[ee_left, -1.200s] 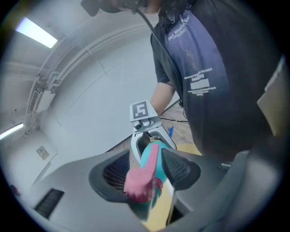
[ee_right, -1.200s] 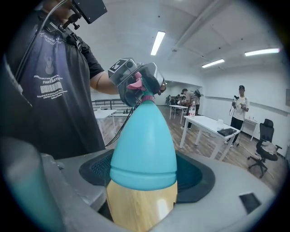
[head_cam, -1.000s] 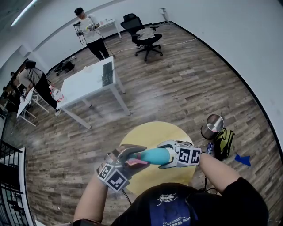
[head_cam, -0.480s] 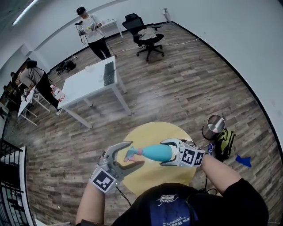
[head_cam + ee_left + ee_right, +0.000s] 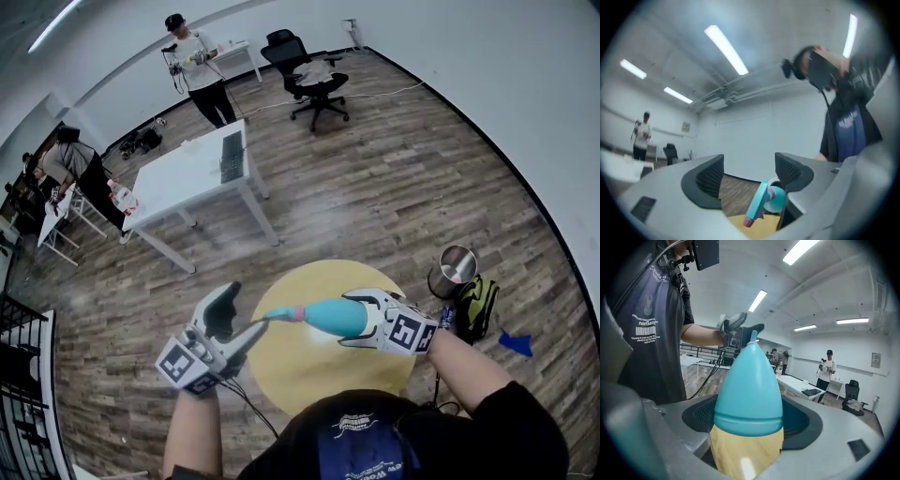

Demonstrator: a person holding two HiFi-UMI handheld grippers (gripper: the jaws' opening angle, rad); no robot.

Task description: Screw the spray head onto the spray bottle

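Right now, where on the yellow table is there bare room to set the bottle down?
Nearly the whole yellow table top is bare, from its far rim to the person's chest, under the bottle in the right gripper. Crowded only beyond its right edge: metal bin and bag.

I record the spray bottle (image 5: 333,317) as teal; in the right gripper view its lower portion reads pale yellow-tan. The spray head (image 5: 758,202) is teal with a pink collar and a pink nozzle tip. My left gripper (image 5: 242,315) and right gripper (image 5: 350,321) have grey shells, black mesh-patterned jaws and cubes bearing black-and-white square markers. The surface (image 5: 309,370) is plain yellow. The floor (image 5: 394,187) has a grey-brown wood-plank pattern. The backpack (image 5: 476,305) is black with lime-green, the bin (image 5: 452,267) silver, the far table (image 5: 187,178) white and the office chair (image 5: 305,66) black.
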